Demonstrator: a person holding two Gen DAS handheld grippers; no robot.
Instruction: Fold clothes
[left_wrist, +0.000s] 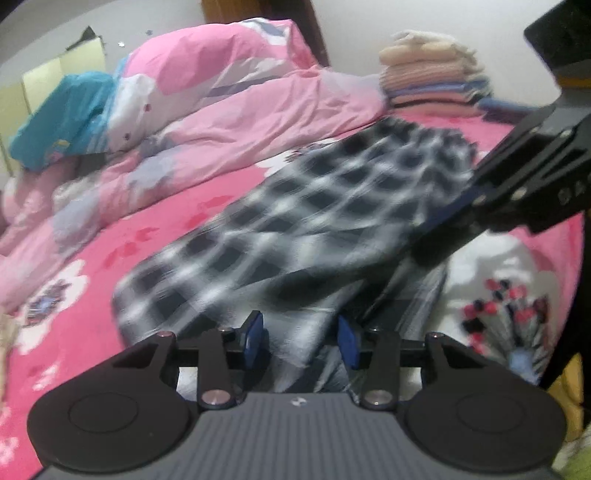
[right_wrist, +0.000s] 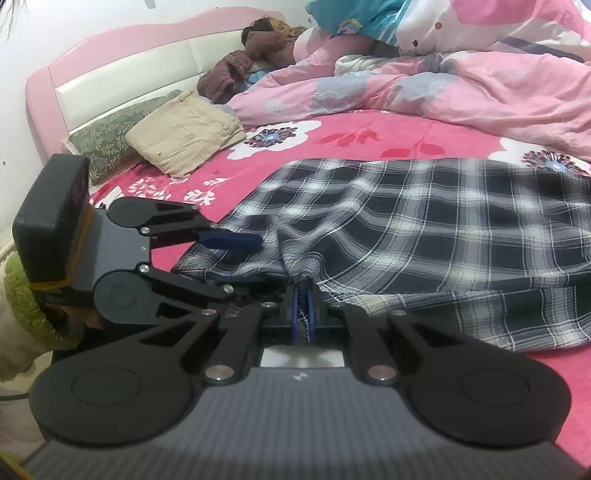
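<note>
Clearly, in the left wrist view, we saw the plaid garment (left_wrist: 295, 221) lying on the pink floral bed sheet (left_wrist: 147, 236), long and fairly flat, with its near end bunched just ahead of our left hand-held gripper (left_wrist: 301, 338). That gripper's blue pads stood apart with plaid cloth lying between them, and neither pad pressed on it, so we judged nothing was held there. The picture was blurred, so we could not make out seams or which end of the garment this was. The right hand-held gripper (left_wrist: 454, 218) reached in from the right edge and met the cloth. At the far side a stack of folded clothes (left_wrist: 432, 74) sat on the bed, and a pink duvet (left_wrist: 240, 92) was heaped behind.

From the right wrist view, the right hand-held gripper (right_wrist: 303, 314) was clamped together on a pinch of plaid garment (right_wrist: 424, 229), at its near edge. The left hand-held gripper (right_wrist: 236, 258) sat just beside it, jaws parted over the same edge. A folded beige garment (right_wrist: 184, 136) rested near the pink headboard (right_wrist: 122, 62).

We judged the work on this piece barely begun: it was spread out, one edge was gripped, and no crease had been made. The left side needed its own hold before any fold could be carried across.
</note>
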